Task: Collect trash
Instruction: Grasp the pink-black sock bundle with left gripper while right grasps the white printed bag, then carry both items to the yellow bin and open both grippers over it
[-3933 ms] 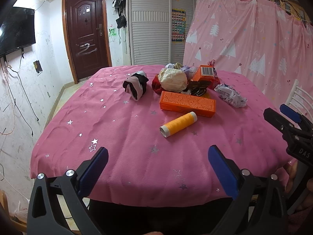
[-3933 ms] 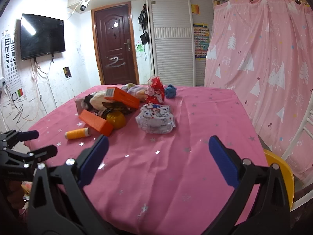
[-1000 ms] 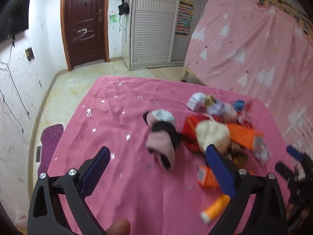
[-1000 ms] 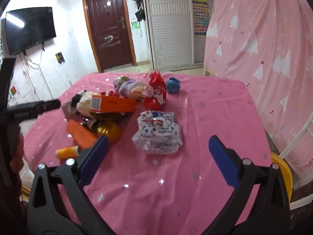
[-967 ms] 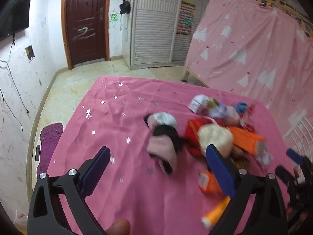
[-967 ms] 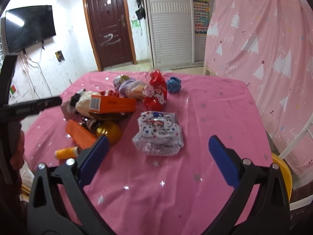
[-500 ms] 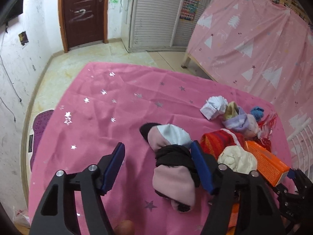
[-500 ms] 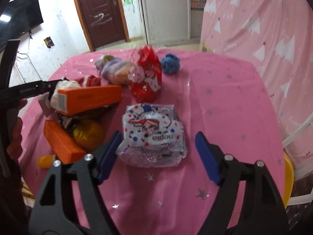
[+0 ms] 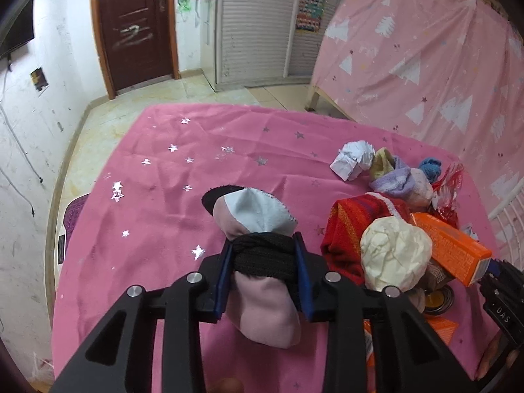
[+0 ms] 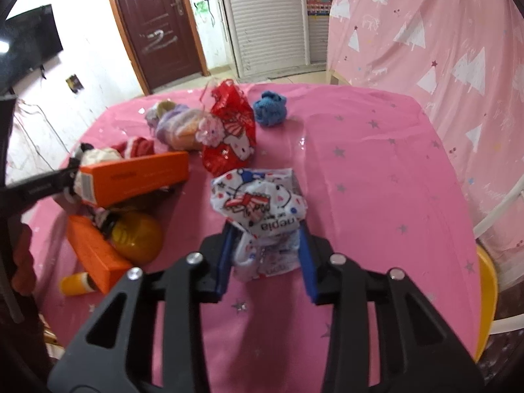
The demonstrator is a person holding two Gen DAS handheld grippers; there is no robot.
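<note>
Left wrist view: the left gripper has its blue fingers pressed in on the black middle band of a rolled cloth bundle, pink below and pale blue above, which sits near the middle of the pink table. Nothing looks collected yet; a heap lies toward the right edge: a crumpled white paper, a red cloth, a cream paper ball and an orange box.

Right wrist view: the right gripper is squeezed onto a crinkled white printed tissue pack, soft and creased, toward the table's right half. Left behind it are a red foil bag, a blue yarn ball and a yellow spool by the near edge. I judge the job barely begun, with both first grabs just made.
</note>
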